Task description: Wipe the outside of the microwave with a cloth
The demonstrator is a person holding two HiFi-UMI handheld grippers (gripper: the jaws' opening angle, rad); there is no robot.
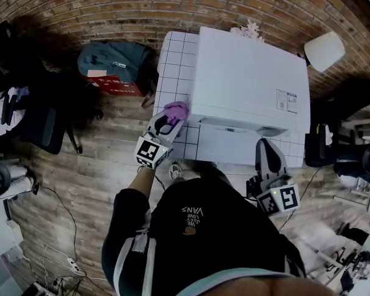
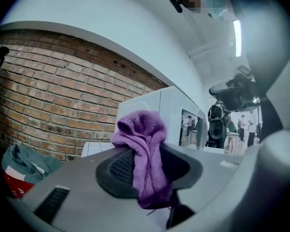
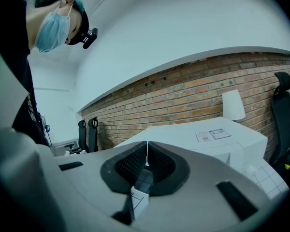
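The purple cloth (image 2: 140,129) - soft, light, likely floppy - is clamped by its bunched middle in the left claw (image 2: 146,170) at the white microwave's (image 1: 246,85) near-left corner; the right claw (image 3: 146,163) is closed on nothing.

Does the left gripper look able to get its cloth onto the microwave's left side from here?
Probably yes: the left gripper, shut on the purple cloth, is at the microwave's left front corner, nothing visible between them.
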